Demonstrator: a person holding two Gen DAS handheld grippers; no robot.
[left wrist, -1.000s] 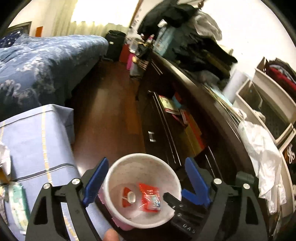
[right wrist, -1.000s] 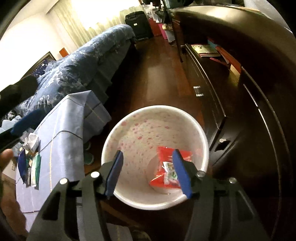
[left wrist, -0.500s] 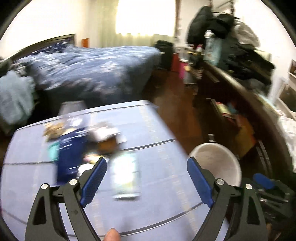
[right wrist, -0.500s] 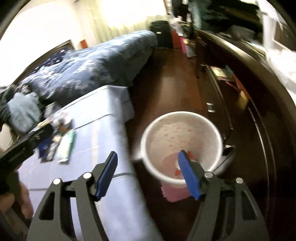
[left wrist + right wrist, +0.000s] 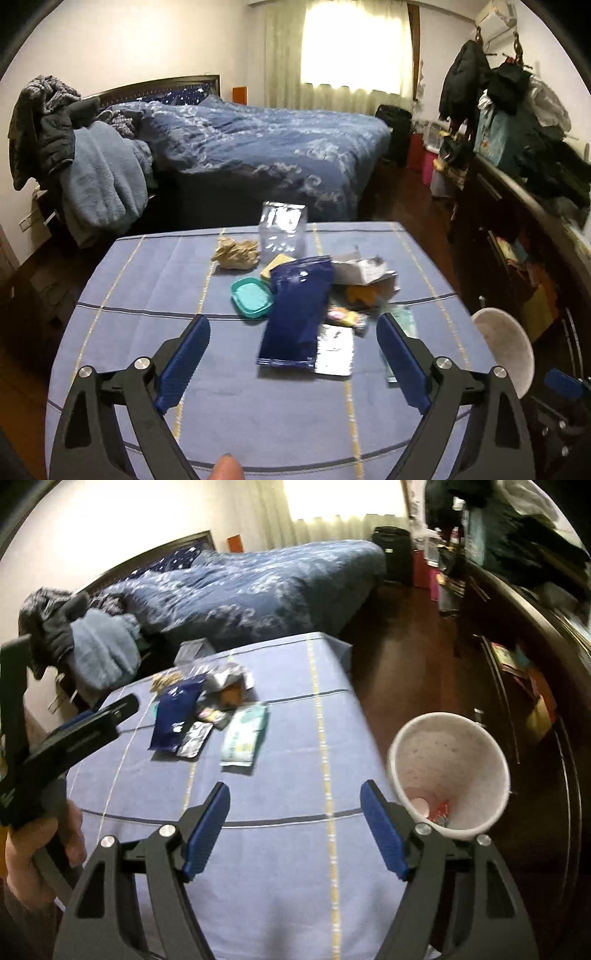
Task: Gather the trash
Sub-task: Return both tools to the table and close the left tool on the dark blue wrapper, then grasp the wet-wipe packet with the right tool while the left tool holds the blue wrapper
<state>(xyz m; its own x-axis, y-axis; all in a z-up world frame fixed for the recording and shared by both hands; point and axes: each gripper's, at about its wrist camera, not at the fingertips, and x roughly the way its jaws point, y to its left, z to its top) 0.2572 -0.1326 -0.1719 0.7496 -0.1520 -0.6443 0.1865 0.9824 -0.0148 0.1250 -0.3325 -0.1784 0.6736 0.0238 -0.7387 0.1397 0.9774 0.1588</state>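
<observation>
trash pile (image 5: 314,291): one, on table (image 5: 147,266) | bin (image 5: 448,771): one | left tongs (image 5: 293,354), right tongs (image 5: 295,823): both opening, empty

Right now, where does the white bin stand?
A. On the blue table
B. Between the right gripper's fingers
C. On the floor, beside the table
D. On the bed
C: the bin stands on the dark floor off the edge of the table, with a red wrapper at its bottom.

Blue striped tablecloth (image 5: 155,280), navy pouch (image 5: 299,314), pink-speckled white bin (image 5: 448,749)
</observation>
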